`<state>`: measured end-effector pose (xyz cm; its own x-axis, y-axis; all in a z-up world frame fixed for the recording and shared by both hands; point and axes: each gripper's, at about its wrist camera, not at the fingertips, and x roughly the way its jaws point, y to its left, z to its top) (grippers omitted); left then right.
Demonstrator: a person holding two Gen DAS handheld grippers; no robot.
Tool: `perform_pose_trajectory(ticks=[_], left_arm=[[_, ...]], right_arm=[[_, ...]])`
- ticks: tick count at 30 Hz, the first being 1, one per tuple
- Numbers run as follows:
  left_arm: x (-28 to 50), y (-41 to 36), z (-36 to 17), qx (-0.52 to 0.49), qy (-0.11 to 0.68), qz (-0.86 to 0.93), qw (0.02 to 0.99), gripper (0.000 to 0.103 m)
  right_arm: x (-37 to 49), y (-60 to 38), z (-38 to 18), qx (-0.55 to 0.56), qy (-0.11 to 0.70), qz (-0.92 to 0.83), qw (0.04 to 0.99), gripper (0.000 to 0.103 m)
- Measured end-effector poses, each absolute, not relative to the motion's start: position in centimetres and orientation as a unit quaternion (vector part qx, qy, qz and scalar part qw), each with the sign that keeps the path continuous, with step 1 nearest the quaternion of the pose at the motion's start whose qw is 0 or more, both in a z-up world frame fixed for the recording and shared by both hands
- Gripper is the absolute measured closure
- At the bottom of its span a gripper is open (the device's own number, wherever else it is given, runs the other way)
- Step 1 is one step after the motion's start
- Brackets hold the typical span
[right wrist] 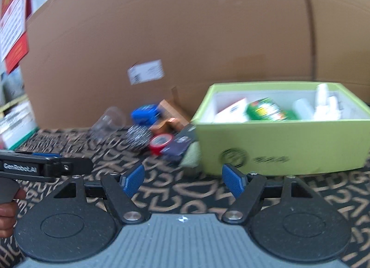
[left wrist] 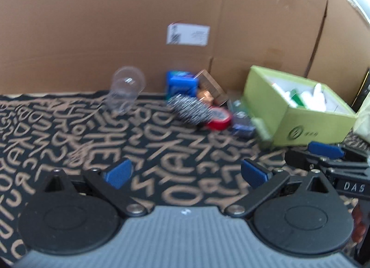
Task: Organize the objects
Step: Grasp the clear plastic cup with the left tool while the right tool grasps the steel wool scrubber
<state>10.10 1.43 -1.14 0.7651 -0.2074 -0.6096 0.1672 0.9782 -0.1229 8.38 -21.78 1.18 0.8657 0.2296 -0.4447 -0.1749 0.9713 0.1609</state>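
A green box (left wrist: 298,129) (right wrist: 277,143) holding white bottles and a green packet stands on the patterned cloth. Left of it lies a heap of loose items: a red tape roll (left wrist: 218,117) (right wrist: 160,143), a steel scourer (left wrist: 189,108) (right wrist: 137,137), a blue box (left wrist: 181,83) (right wrist: 144,113), a wooden block (left wrist: 209,83) (right wrist: 172,111) and a dark card pack (left wrist: 241,121) (right wrist: 177,145). A clear plastic cup (left wrist: 126,89) (right wrist: 107,123) lies further left. My left gripper (left wrist: 187,173) is open with nothing between its pads. My right gripper (right wrist: 182,181) is open and empty, in front of the green box.
A tall cardboard wall (left wrist: 161,13) (right wrist: 185,37) with a white label closes off the back. The black cloth with tan letters (left wrist: 92,141) covers the table. A hand (right wrist: 7,210) holds the other gripper's grip at the right wrist view's left edge. Stacked boxes (right wrist: 16,120) stand far left.
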Motion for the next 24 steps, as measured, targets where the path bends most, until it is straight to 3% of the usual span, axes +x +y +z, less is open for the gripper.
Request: perform_pose_trajectory(ticks=[4, 9, 12, 22, 23, 24], left_arm=[[10.1, 2.9, -2.1, -0.028, 0.334, -0.086, 0.938, 0.000], [11.1, 4.7, -1.9, -0.038, 0.330, -0.081, 0.940, 0.000], [11.9, 5.8, -1.6, -0.035, 0.323, -0.068, 0.943, 0.000], [17.0, 8.3, -1.3, -0.046, 0.326, -0.046, 0.943, 0.000], [17.6, 8.4, -1.4, -0.048, 0.329, -0.045, 0.942, 0.000], [18.2, 8.5, -1.5, -0.050, 0.331, -0.044, 0.941, 0.000]], right_arm=[[9.8, -19.2, 0.4, 0.034, 0.251, 0.121, 0.960, 0.025], [12.6, -15.8, 0.0, -0.006, 0.255, 0.136, 0.957, 0.040], [14.7, -14.0, -0.1, -0.042, 0.248, 0.141, 0.957, 0.044], [20.9, -10.6, -0.6, -0.108, 0.228, 0.125, 0.959, 0.044], [21.2, -10.5, -0.8, -0.110, 0.233, 0.125, 0.958, 0.047], [21.4, -10.5, -0.9, -0.109, 0.239, 0.122, 0.957, 0.065]])
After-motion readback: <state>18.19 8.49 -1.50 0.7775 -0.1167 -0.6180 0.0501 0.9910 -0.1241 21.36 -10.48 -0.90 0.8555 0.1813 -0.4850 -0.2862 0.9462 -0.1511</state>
